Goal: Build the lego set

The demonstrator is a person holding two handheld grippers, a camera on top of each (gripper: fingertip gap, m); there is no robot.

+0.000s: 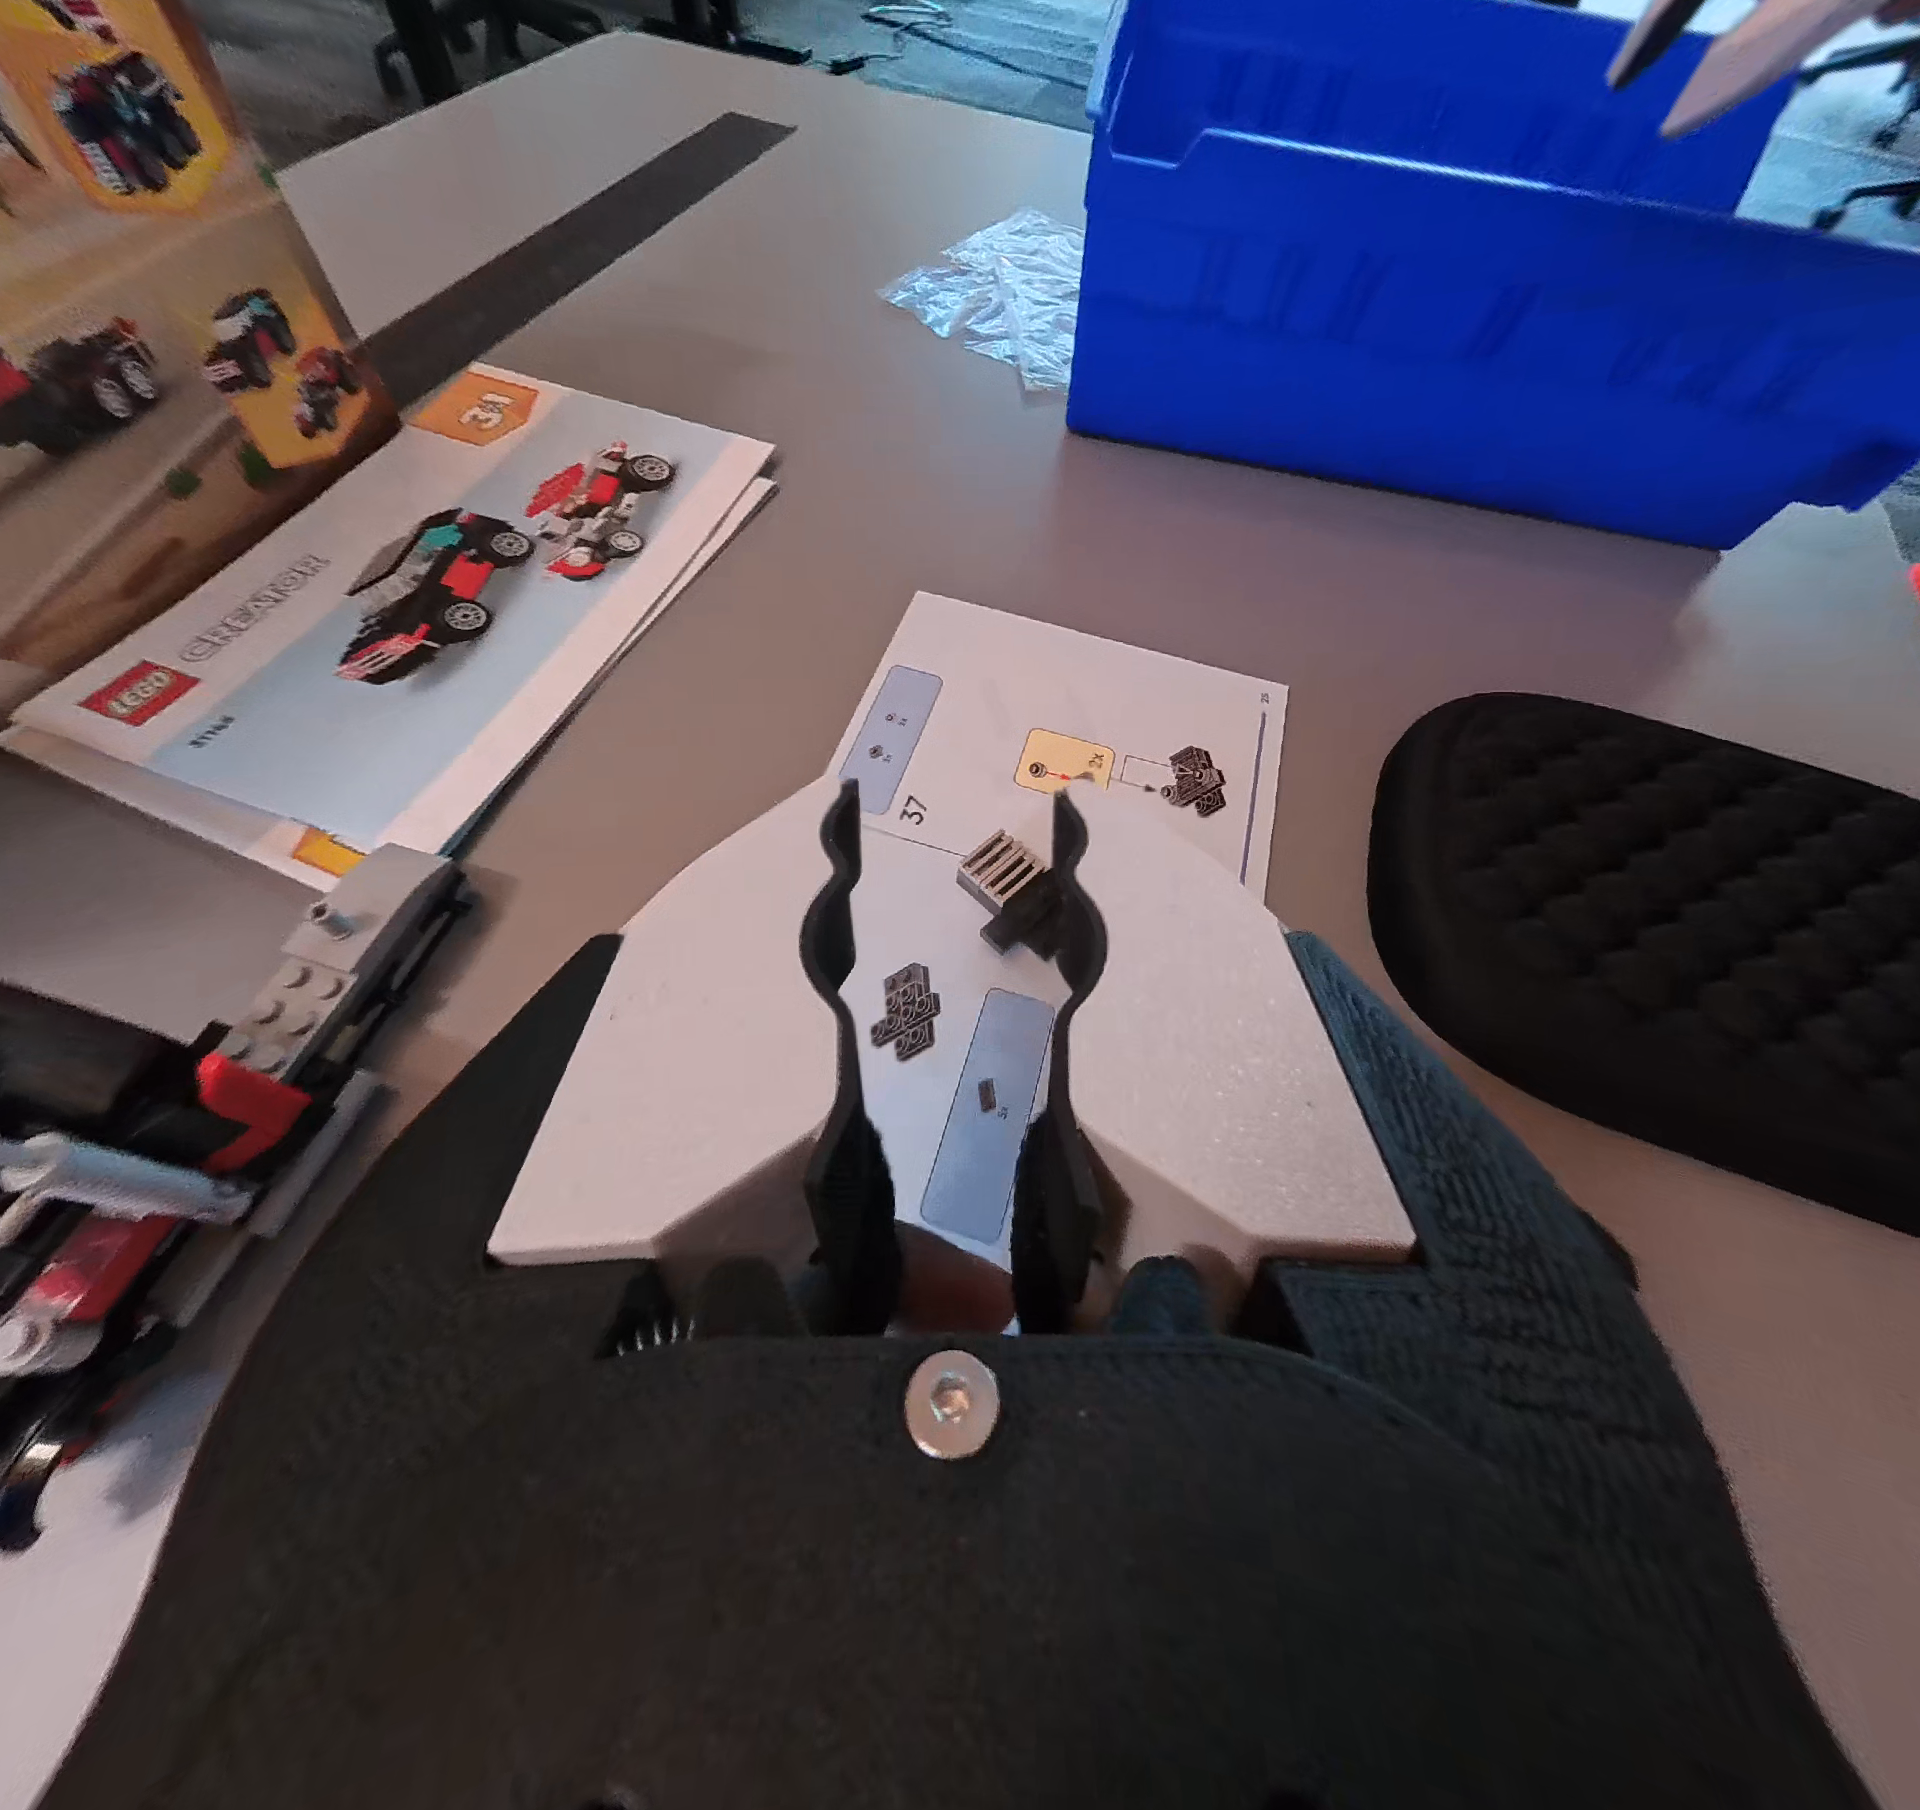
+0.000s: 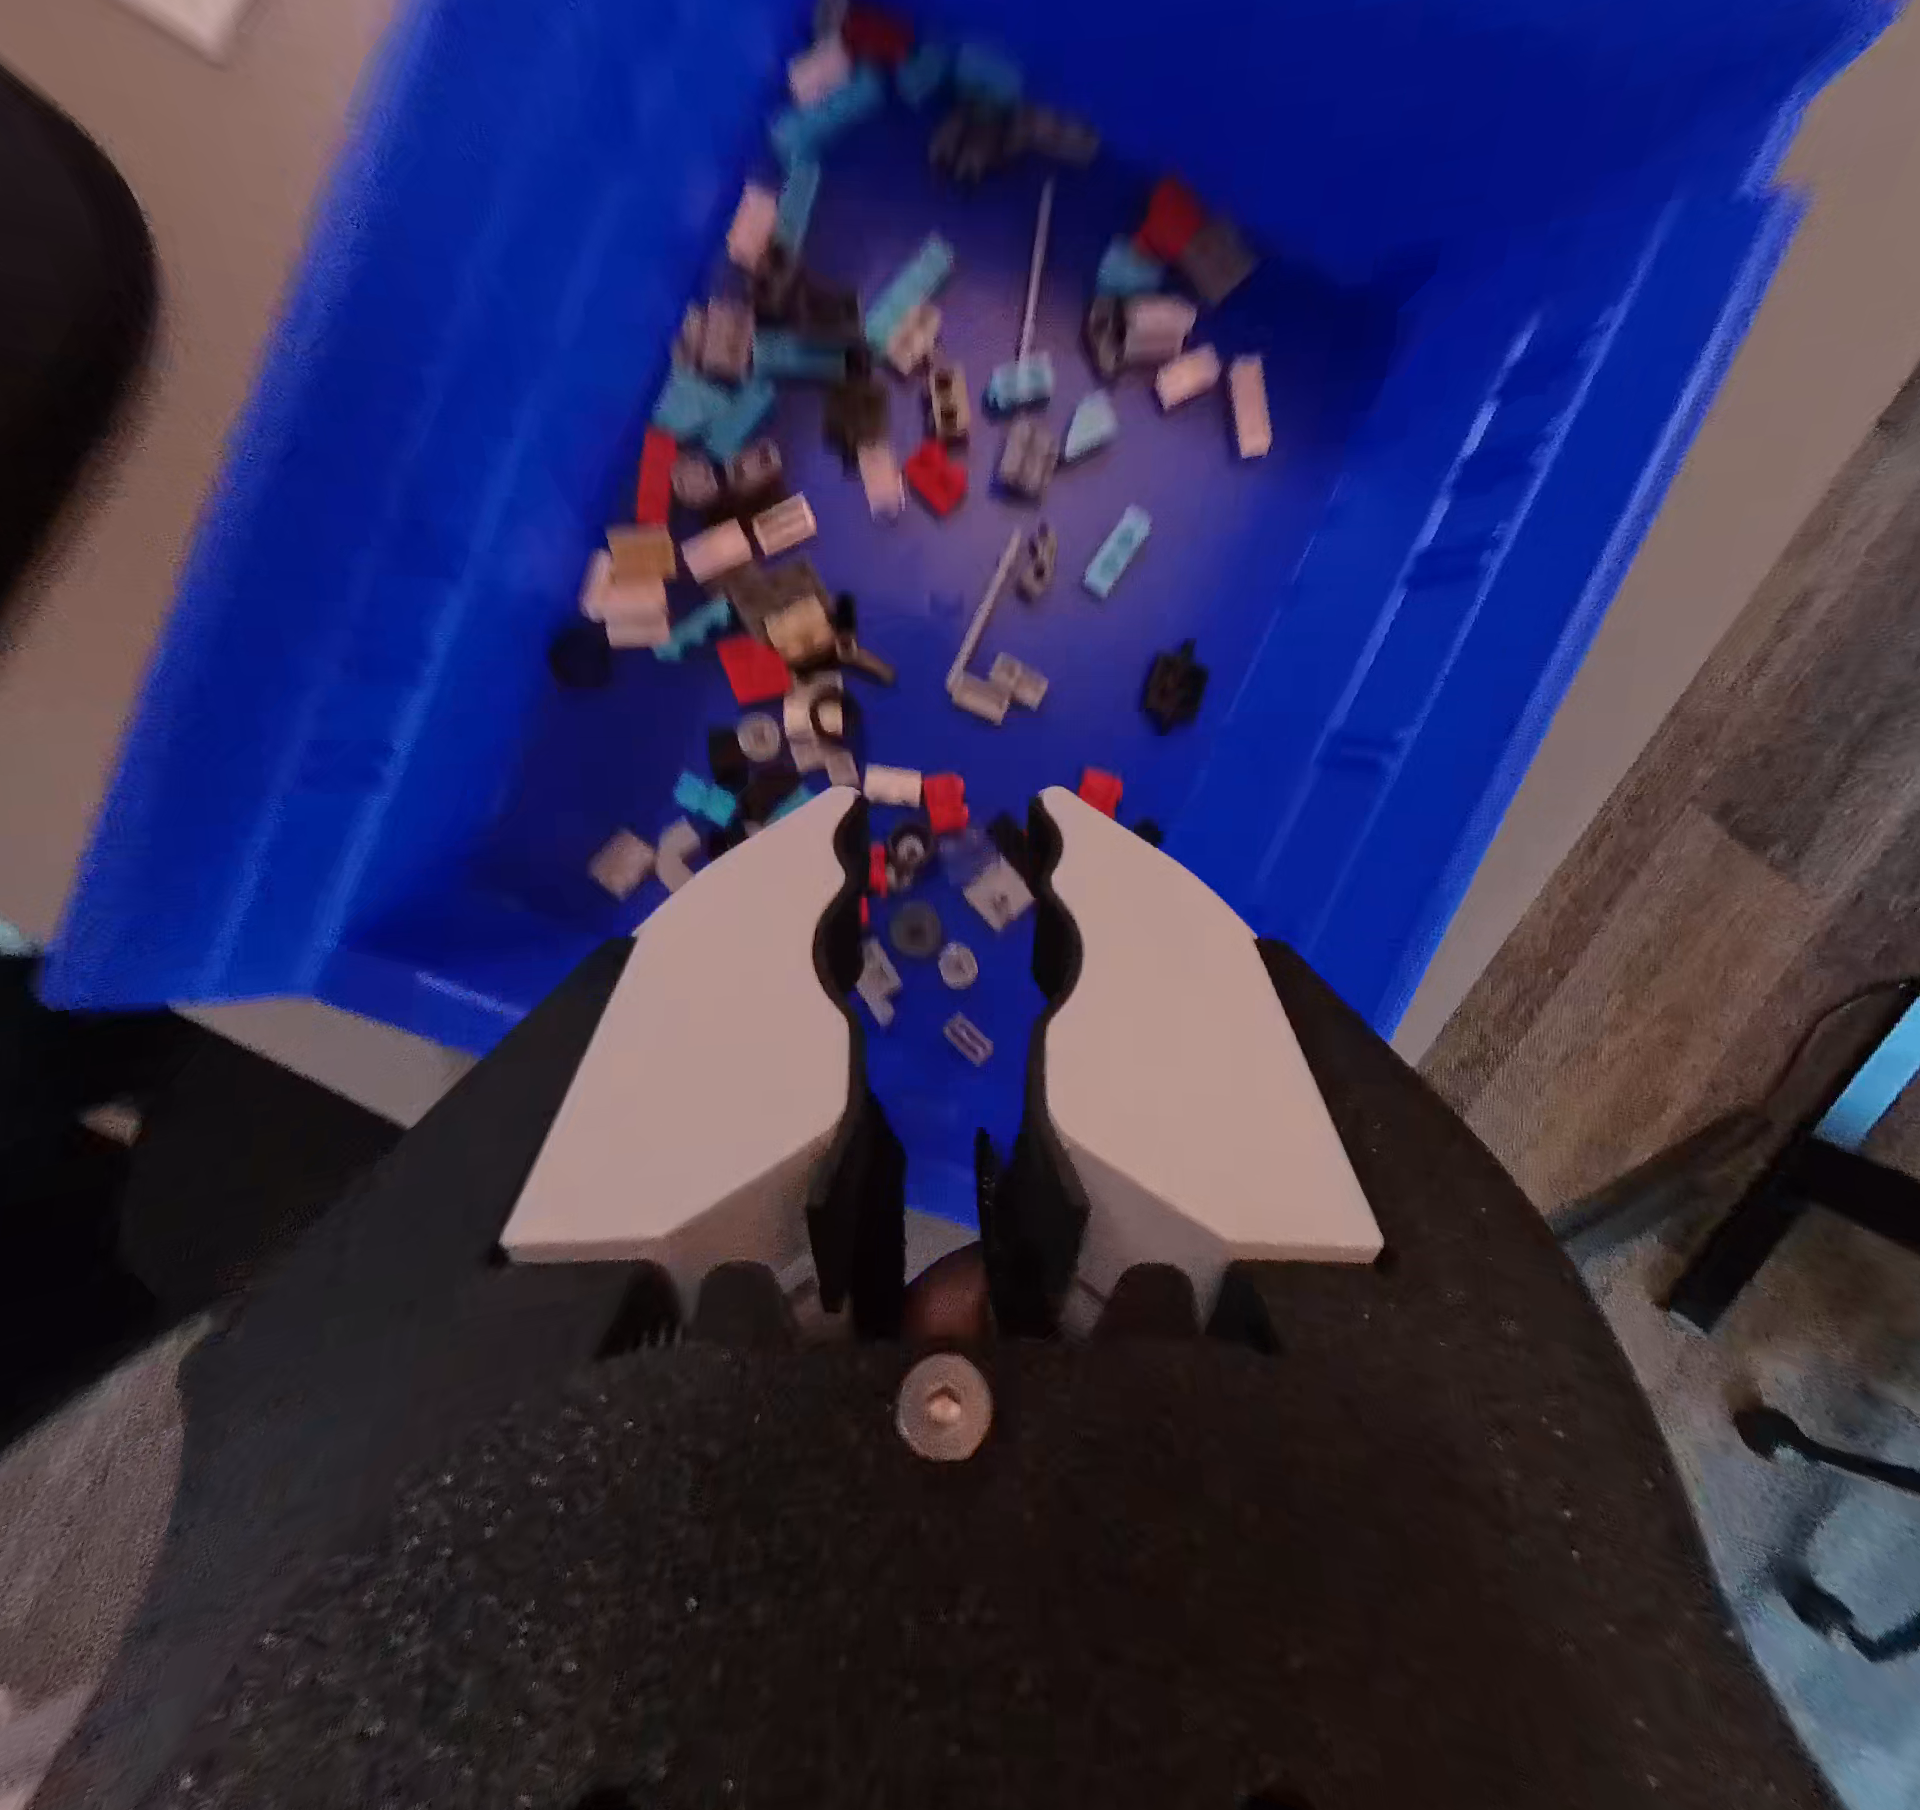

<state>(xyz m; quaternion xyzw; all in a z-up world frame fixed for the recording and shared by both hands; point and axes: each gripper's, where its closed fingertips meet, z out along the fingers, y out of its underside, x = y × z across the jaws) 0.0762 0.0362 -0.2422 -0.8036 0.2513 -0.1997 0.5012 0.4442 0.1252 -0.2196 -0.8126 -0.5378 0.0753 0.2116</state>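
While the left gripper [image 1: 954,804] is held parted over the open instruction page [image 1: 1081,752], a small grey-and-black lego assembly [image 1: 1006,890] lies between its fingers, touching the right one. The right gripper [image 2: 945,810] is held apart and empty above the blue bin [image 2: 416,410], where loose lego pieces [image 2: 894,472] are scattered.
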